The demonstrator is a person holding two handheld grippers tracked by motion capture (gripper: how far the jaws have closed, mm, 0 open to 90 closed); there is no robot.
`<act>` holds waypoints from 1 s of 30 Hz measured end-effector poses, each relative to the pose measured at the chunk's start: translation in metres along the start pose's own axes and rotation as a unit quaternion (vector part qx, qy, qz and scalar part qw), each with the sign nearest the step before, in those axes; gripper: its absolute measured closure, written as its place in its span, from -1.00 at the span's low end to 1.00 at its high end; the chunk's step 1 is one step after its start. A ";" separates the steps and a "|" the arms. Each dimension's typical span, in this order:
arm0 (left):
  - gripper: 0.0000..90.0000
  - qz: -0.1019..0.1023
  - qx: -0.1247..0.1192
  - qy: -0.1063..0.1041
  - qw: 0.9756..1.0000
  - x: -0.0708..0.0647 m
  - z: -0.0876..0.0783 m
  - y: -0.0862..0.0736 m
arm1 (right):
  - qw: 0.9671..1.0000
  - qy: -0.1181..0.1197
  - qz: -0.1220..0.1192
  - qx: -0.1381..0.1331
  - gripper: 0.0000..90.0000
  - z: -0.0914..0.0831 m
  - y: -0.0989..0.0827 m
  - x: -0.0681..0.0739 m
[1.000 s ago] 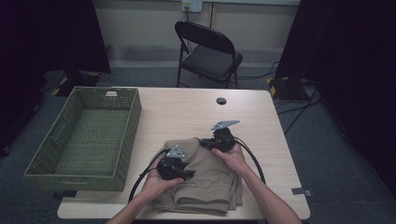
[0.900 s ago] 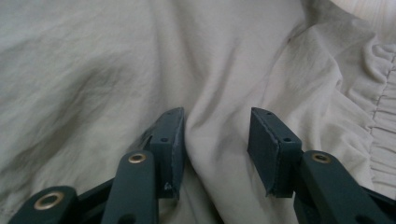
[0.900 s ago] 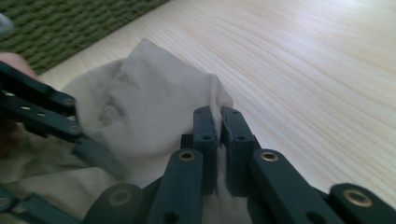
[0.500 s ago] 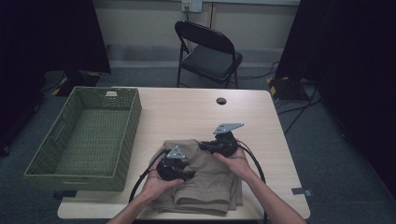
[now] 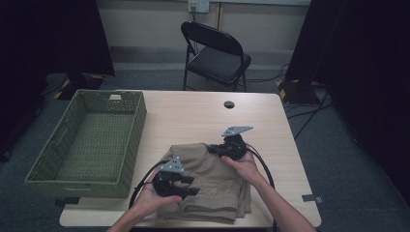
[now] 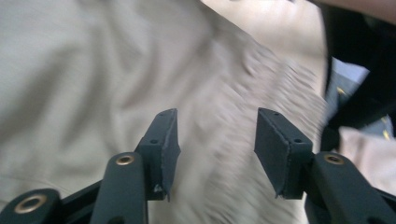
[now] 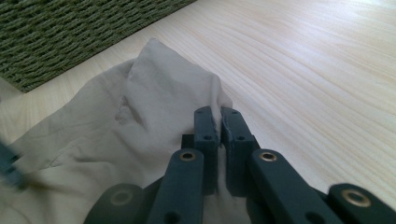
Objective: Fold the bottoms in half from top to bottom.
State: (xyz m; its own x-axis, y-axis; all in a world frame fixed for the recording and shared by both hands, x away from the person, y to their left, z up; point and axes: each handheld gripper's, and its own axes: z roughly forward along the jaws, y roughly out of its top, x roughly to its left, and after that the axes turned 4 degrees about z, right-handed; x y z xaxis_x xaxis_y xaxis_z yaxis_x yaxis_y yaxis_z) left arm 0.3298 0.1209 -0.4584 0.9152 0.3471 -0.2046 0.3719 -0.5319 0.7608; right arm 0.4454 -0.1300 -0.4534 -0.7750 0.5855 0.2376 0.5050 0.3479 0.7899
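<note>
My right gripper (image 7: 219, 122) pinches the tan folded cloth garment (image 5: 212, 181) at two o'clock, anchoring it; my left gripper (image 6: 215, 140), jaws just spreading and empty, hovers at seven o'clock.

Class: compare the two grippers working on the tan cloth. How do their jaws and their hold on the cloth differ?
The left gripper has just been opening; its jaws stand apart above the tan cloth, pinching nothing. The right gripper has its jaws pressed together on a cloth edge. In the high view, left sits nearer the person, right farther. Both are black, hand-held and over the cloth.
</note>
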 end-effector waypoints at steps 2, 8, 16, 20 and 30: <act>0.10 0.010 0.011 -0.007 1.000 -0.005 0.004 -0.004 | 1.000 -0.002 0.002 0.001 0.92 0.001 0.000 -0.002; 0.16 0.022 0.053 -0.015 0.998 -0.006 0.031 -0.011 | 1.000 -0.006 0.006 0.003 0.93 0.005 -0.001 -0.008; 0.12 0.006 0.037 0.016 0.999 0.005 0.041 -0.005 | 1.000 -0.012 0.009 -0.025 0.93 -0.006 0.009 -0.012; 0.11 0.022 0.036 0.038 0.998 0.012 0.042 0.000 | 0.999 -0.006 0.002 -0.046 0.93 -0.017 0.017 -0.009; 0.12 0.022 0.035 0.049 0.998 0.013 0.041 0.000 | 0.998 0.016 -0.030 -0.050 0.94 -0.040 0.014 0.016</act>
State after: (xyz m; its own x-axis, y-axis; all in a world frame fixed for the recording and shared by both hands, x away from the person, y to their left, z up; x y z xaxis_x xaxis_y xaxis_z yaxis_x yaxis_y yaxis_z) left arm 0.3482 0.0937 -0.4859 0.9126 0.3941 -0.1089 0.3450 -0.5994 0.7222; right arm 0.4248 -0.1445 -0.4158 -0.8156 0.5411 0.2050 0.4177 0.3054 0.8557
